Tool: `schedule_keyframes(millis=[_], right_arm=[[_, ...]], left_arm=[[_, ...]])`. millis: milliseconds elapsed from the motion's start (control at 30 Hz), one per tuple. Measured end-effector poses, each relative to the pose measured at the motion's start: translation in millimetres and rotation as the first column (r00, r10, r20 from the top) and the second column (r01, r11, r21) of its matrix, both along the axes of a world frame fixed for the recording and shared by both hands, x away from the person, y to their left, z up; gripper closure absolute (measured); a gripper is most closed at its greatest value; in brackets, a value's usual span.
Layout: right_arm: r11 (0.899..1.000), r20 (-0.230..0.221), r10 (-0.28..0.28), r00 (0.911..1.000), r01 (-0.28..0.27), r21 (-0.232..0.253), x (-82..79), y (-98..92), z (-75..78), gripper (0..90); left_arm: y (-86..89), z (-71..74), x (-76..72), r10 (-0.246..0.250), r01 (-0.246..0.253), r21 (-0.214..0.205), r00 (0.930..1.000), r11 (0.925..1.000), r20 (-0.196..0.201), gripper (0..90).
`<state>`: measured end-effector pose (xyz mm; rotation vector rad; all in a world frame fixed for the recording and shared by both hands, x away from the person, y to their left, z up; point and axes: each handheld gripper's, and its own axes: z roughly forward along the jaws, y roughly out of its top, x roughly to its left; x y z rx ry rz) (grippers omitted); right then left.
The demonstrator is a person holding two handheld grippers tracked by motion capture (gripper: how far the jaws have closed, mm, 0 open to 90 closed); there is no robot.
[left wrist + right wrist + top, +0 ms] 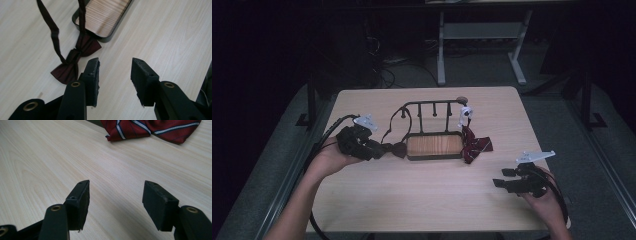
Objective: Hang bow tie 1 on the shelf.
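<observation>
Two tools, both gaping, gripping nothing. Left tool (114, 65) is sitting just beside bow tie (75, 60), lying on table (162, 30) by rack (434, 145). Advice: centre jaws over knot, then close.

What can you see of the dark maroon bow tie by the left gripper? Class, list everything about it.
The dark maroon bow tie looks like plain matte fabric, a knotted centre between two wings. It lies flat on the pale wooden table, one wing beside the corner of the rack's wooden tray. Its thin strap runs up toward the black rack. The left gripper is open just beside it; nothing lies between its jaws.
</observation>
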<state>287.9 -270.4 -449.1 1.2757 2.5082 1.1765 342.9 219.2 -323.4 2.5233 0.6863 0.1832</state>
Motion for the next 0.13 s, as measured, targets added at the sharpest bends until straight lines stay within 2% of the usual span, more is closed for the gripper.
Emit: schedule_keyframes(millis=[133], right_arm=[[1.000, 0.007, 0.000, 1.0000, 0.000, 0.001, 0.2, -0.4, 0.3, 38.5]], left_arm=[[1.5, -11.5, -5.6, 0.004, -0.005, -0.009, 0.9999, 0.9999, -0.010, 57.5]])
